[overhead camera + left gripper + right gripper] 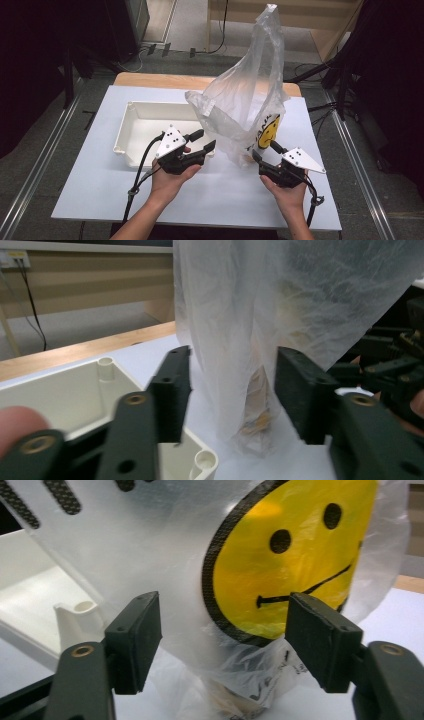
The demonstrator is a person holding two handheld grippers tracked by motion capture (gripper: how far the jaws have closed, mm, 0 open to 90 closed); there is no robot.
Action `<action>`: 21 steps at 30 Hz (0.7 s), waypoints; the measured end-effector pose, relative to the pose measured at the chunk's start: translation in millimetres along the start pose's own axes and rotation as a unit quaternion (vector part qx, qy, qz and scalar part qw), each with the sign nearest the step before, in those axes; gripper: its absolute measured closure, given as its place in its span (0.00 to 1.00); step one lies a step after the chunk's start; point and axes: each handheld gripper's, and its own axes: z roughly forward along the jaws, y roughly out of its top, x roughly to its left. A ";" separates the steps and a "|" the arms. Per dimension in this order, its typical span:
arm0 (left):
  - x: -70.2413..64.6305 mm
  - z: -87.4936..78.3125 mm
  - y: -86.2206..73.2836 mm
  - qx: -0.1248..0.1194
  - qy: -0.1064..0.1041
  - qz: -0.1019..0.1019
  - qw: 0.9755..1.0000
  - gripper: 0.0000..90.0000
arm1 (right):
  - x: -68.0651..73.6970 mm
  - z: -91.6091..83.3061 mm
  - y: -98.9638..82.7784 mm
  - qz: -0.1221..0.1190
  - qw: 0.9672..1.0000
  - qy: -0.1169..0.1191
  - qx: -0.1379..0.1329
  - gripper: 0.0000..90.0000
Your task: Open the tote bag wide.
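Note:
A translucent plastic bag (240, 100) with a yellow smiley face (269, 131) stands upright on the white table top (210, 195), its top rising high. Something pale brown (257, 415) lies in its bottom. My left gripper (206, 139) is open just left of the bag, over the corner of a white tray (131, 114). In the left gripper view the bag (235, 340) hangs between and beyond the spread jaws (232, 390), with no pad pressing on it. My right gripper (264, 150) is open at the bag's lower right; the smiley face (285, 565) bulges between its jaws (225, 640).
The shallow white tray (65, 395) lies left of the bag with nothing in it. A wooden table edge (165, 80) runs behind the white top. Cables trail from both grippers toward the front edge. Dark stands and floor cables surround the table.

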 end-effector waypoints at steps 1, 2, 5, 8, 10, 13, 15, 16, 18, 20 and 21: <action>-0.7 0.4 0.4 0.001 0.001 0.000 1.000 0.75 | 2.1 0.2 -0.3 0.000 1.000 -0.004 0.000 0.25; -1.1 1.8 0.7 0.003 -0.004 -0.001 1.000 0.82 | 4.0 0.2 -0.3 0.001 1.000 -0.008 0.002 0.22; -1.7 5.9 -0.6 0.016 -0.016 -0.003 1.000 1.00 | 9.0 1.3 -0.5 0.001 1.000 -0.012 0.003 0.20; -3.1 8.4 -2.7 0.025 -0.025 0.000 0.999 1.00 | 12.9 4.3 -2.3 -0.003 1.000 -0.015 0.007 0.24; -3.7 9.4 -3.5 0.026 -0.031 -0.001 0.999 1.00 | 15.8 6.3 -4.3 -0.010 1.000 -0.016 0.010 0.29; -4.4 11.0 -4.1 0.027 -0.039 -0.002 0.999 1.00 | 18.4 11.3 -7.6 -0.018 0.999 -0.026 0.026 0.28; -4.5 12.4 -4.8 0.032 -0.038 -0.001 0.999 1.00 | 19.1 14.5 -10.0 -0.020 0.998 -0.038 0.036 0.27; -4.5 13.2 -5.3 0.032 -0.039 -0.003 0.999 1.00 | 19.1 16.0 -11.1 -0.019 0.998 -0.048 0.042 0.27; -4.3 15.4 -7.3 0.040 -0.038 0.000 0.998 1.00 | 17.3 18.3 -13.1 -0.019 0.996 -0.064 0.051 0.33; -4.6 17.0 -9.2 0.047 -0.040 0.000 0.998 1.00 | 15.4 18.6 -15.8 -0.014 0.996 -0.068 0.057 0.44; -5.0 18.1 -10.9 0.048 -0.039 0.000 0.998 1.00 | 14.3 18.8 -17.1 -0.014 0.996 -0.064 0.057 0.50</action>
